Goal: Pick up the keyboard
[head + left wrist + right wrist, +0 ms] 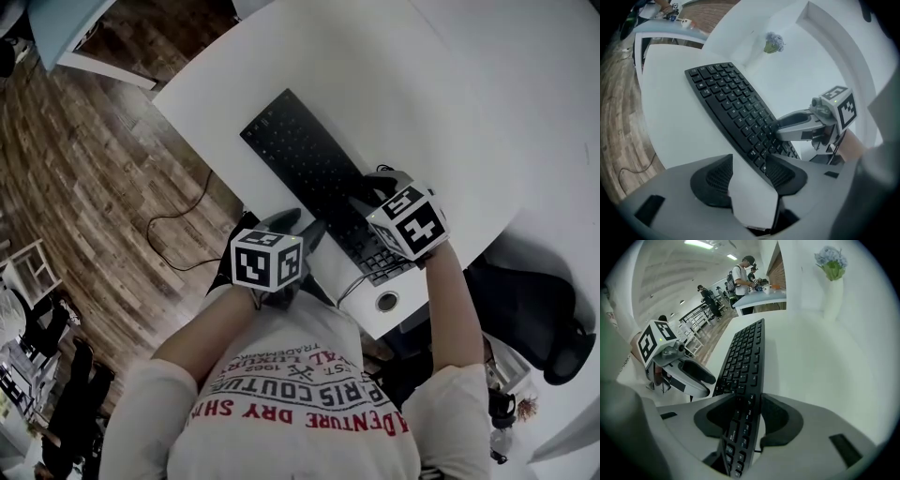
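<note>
A black keyboard (309,169) lies slantwise on the white table (403,84). My right gripper (372,192) is at its near right end. In the right gripper view that end (743,352) runs between the jaws of the right gripper (740,417), and both pads press against it. The left gripper view shows one of its fingers (797,123) lying over the keys (731,103). My left gripper (298,225) stands open by the keyboard's near long edge. Only bare table is between its pads (717,177), and the right pad sits beside the keyboard's edge.
A white vase with pale flowers (832,268) stands on the table beyond the keyboard. A round cable hole (386,302) is near the table's front edge. A cable (178,225) lies on the wood floor to the left, and a dark chair (534,309) stands to the right. People stand at a far table (743,270).
</note>
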Demonstrator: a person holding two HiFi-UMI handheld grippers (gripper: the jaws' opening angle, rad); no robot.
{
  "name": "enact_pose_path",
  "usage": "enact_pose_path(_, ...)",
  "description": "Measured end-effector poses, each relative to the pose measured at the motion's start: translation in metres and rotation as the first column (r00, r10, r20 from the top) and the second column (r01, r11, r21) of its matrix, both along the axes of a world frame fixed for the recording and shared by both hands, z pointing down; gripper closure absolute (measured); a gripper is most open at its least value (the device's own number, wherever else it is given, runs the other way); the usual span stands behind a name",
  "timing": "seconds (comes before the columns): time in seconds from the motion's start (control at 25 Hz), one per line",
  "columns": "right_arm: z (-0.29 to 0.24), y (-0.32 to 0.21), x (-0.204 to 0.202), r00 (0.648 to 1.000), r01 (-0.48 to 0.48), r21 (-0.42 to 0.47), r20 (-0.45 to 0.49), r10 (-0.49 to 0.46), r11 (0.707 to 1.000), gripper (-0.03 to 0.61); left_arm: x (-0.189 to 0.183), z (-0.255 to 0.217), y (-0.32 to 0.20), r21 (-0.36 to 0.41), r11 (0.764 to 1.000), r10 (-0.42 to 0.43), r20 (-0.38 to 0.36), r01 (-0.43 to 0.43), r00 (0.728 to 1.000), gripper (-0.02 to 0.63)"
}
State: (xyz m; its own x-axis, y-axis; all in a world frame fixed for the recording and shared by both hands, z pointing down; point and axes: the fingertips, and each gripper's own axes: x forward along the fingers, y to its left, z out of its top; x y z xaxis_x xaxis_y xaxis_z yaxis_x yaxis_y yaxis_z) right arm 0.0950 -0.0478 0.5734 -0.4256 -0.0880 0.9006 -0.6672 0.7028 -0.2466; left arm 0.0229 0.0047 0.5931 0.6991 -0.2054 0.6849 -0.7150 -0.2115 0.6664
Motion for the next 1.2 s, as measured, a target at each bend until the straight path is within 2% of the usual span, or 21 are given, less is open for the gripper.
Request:
enact_pose_path(0.12, 0.000, 0.000, 0.000, 1.000, 0.007, 0.002, 0.015, -0.007, 1.000, 0.394, 0.001, 0.001, -0.004, -0.034, 0.998, -0.055, -0.026, 0.054, 0.998, 0.397)
enact_pose_path(0.24, -0.001, 0.002, 0.001, 0.999, 0.009, -0.010, 0.037, -0.009, 1.000, 0.412, 0.004, 0.001, -0.009, -0.099, 0.985, -0.153, -0.084, 0.144, 0.985, 0.396)
enact_pose_path(0.4, -0.004, 0.003, 0.002, 0.998, -0.001, -0.021, 0.055, 0.003, 1.000, 0.423, 0.001, 0.003, -0.014, -0.215, 0.934, -0.316, -0.128, 0.284, 0.940, 0.399)
enact_pose_path(0.44, -0.005, 0.003, 0.003, 0.999, -0.007, -0.021, 0.054, 0.008, 1.000, 0.423, 0.000, 0.004, -0.014, -0.228, 0.926, -0.333, -0.122, 0.300, 0.935, 0.419)
enact_pose_path(0.52, -0.006, 0.003, 0.003, 0.999, -0.017, -0.014, 0.046, 0.018, 1.000, 0.423, -0.004, 0.007, -0.013, -0.235, 0.920, -0.345, -0.102, 0.314, 0.933, 0.503)
enact_pose_path(0.64, -0.009, 0.001, 0.004, 0.999, -0.032, 0.003, 0.026, 0.031, 0.999, 0.425, -0.005, 0.007, -0.015, -0.200, 0.935, -0.317, -0.105, 0.292, 0.943, 0.520)
enact_pose_path(0.84, -0.023, -0.001, 0.017, 0.994, -0.106, 0.030, 0.033, 0.105, 0.994, 0.425, 0.003, -0.011, -0.024, -0.103, 0.966, -0.248, -0.135, 0.235, 0.959, 0.534)
enact_pose_path(1.0, -0.044, -0.007, 0.025, 0.984, -0.174, 0.077, 0.048, 0.170, 0.982, 0.426, 0.006, -0.033, -0.039, -0.037, 0.974, -0.225, -0.177, 0.222, 0.958, 0.540)
enact_pose_path(1.2, -0.080, -0.018, 0.031, 0.967, -0.254, 0.164, 0.071, 0.245, 0.953, 0.434, 0.009, -0.068, -0.060, 0.059, 0.978, -0.182, -0.214, 0.199, 0.960, 0.543)
